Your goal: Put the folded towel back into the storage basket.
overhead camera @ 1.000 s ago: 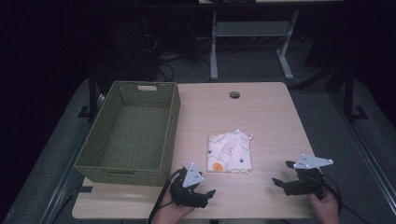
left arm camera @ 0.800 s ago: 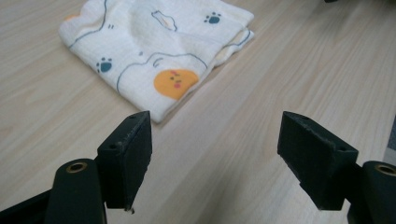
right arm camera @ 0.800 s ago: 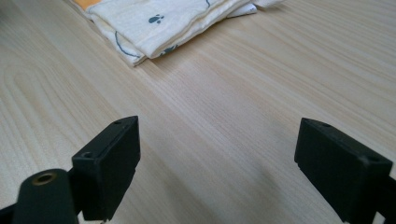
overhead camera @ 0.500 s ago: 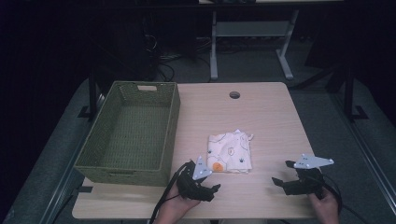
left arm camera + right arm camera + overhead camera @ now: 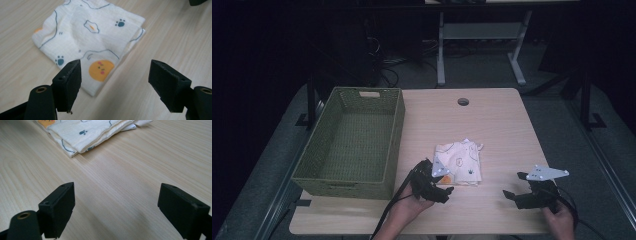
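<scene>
White folded cloth with little paw prints and an orange face (image 5: 90, 42) lies flat on the pale wooden table (image 5: 492, 125). The left gripper (image 5: 115, 75) hangs over its near corner, jaws wide apart. The right gripper (image 5: 117, 205) sits well off to the side, jaws apart too, holding nothing.

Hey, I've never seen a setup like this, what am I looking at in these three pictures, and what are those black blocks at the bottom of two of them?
A person sits at a wooden table, holding a hand-operated two-jaw gripper in each hand. The high view looks down from above: the left gripper is by a folded cloth printed with paw marks, and the right gripper is off to the side. A green woven basket stands on the left. The other two pictures come from cameras riding on the grippers; the black blocks are their jaws. Both stand open and hold nothing. The left one points at the cloth's near corner.
</scene>
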### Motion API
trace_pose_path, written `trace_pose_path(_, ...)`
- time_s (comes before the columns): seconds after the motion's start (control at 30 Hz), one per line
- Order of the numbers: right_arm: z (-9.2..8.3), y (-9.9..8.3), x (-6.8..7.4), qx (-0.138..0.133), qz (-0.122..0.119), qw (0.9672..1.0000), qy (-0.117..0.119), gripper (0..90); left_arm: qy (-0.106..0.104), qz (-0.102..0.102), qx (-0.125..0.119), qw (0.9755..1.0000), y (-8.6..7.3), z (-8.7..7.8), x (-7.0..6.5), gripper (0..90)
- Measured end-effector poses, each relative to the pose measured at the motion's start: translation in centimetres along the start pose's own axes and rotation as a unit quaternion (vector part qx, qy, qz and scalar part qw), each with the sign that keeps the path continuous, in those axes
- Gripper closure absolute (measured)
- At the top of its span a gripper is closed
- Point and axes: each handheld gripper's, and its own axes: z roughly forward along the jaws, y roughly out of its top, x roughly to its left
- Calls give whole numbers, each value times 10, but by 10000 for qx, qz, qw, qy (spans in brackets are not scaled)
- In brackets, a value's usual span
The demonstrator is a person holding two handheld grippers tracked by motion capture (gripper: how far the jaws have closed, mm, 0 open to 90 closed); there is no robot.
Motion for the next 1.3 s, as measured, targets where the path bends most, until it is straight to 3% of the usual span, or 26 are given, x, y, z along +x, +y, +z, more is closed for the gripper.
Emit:
trace_pose_path(0.63,0,1,-1,-10,-24,10000,29,138,160,187,535,9983,45,40,18,272)
trace_pose_path(0.93,0,1,0,-41,-42,9999,84,139,65,-61,854,9963,59,67,36,283)
trace_pose_path(1.3,-1,1,-1,-61,-42,9999,98,138,-10,-241,1218,9923,65,94,47,326)
